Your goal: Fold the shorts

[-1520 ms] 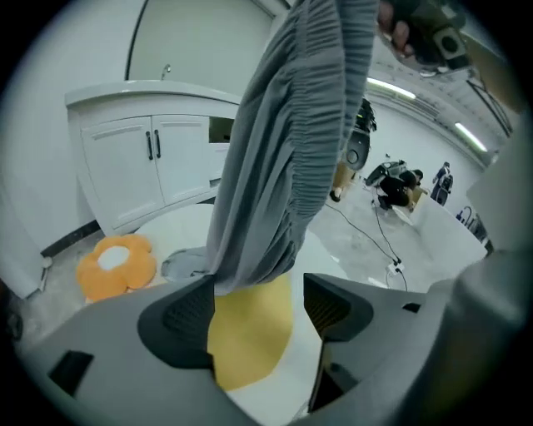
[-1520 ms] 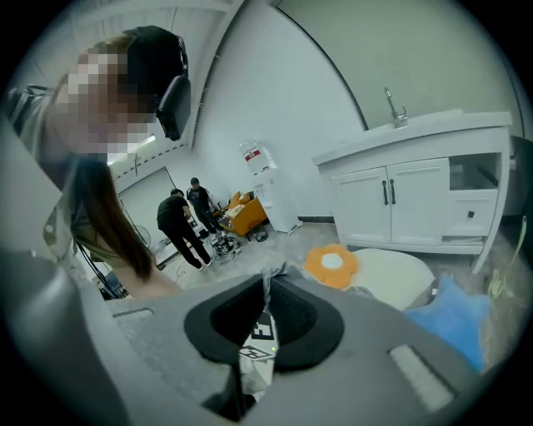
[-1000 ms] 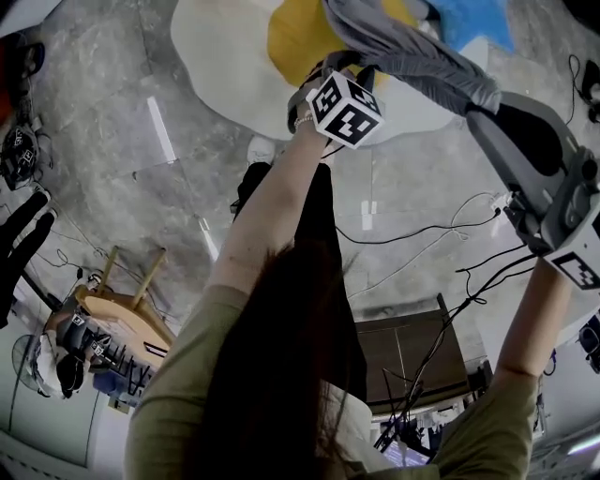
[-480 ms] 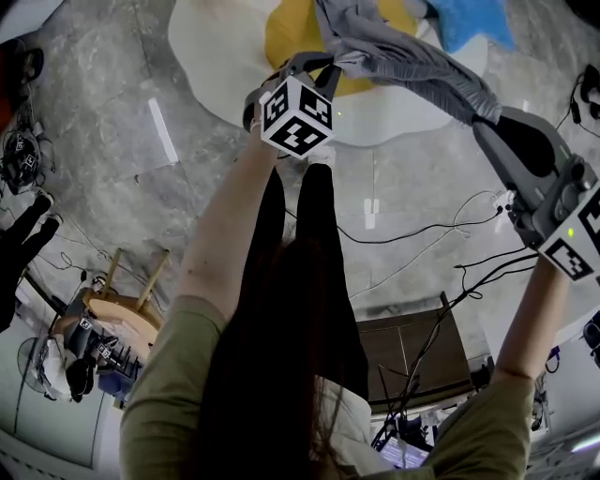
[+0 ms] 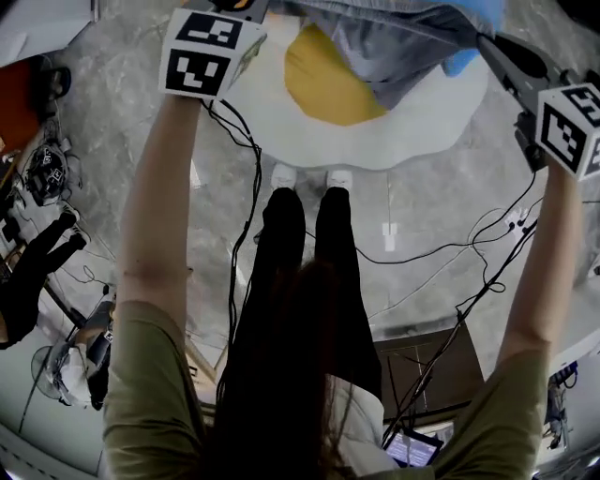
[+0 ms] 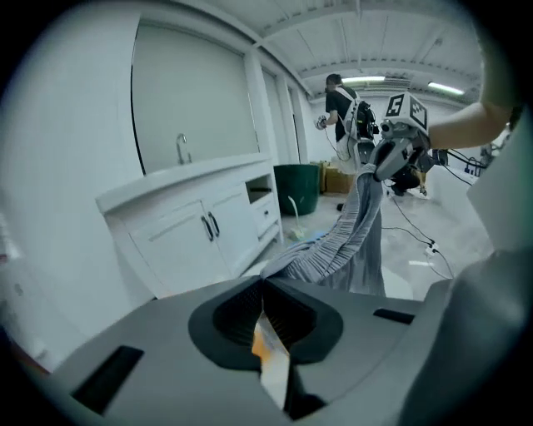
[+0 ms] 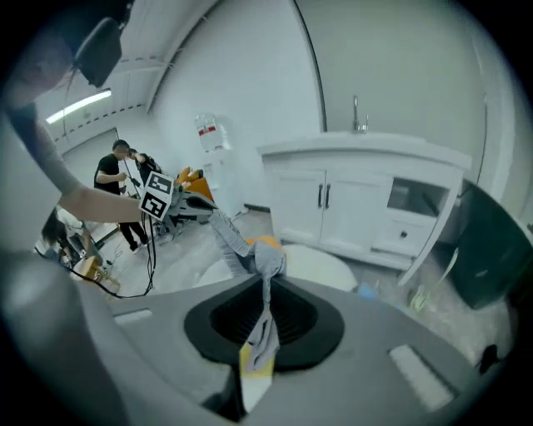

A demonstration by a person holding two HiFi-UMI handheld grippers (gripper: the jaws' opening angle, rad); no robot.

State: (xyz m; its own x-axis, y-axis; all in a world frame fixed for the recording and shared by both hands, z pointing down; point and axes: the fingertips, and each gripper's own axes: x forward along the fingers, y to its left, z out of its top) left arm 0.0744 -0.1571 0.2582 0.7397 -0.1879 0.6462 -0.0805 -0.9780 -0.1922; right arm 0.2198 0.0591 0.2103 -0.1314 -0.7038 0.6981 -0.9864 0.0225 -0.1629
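Left claw (image 6: 265,285) is pinched together on one end of the ribbed grey fabric shorts (image 6: 354,237). Right claw (image 7: 266,287) is clamped on the other end. The shorts hang stretched between the two, held in the air above the white rounded surface (image 5: 422,127) with its yellow patch (image 5: 328,89). A blue cloth (image 5: 473,14) lies on that surface's far part.

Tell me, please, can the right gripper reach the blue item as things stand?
Probably not: the right gripper is shut on the grey shorts, which stretch across to the left gripper and partly cover the blue item.
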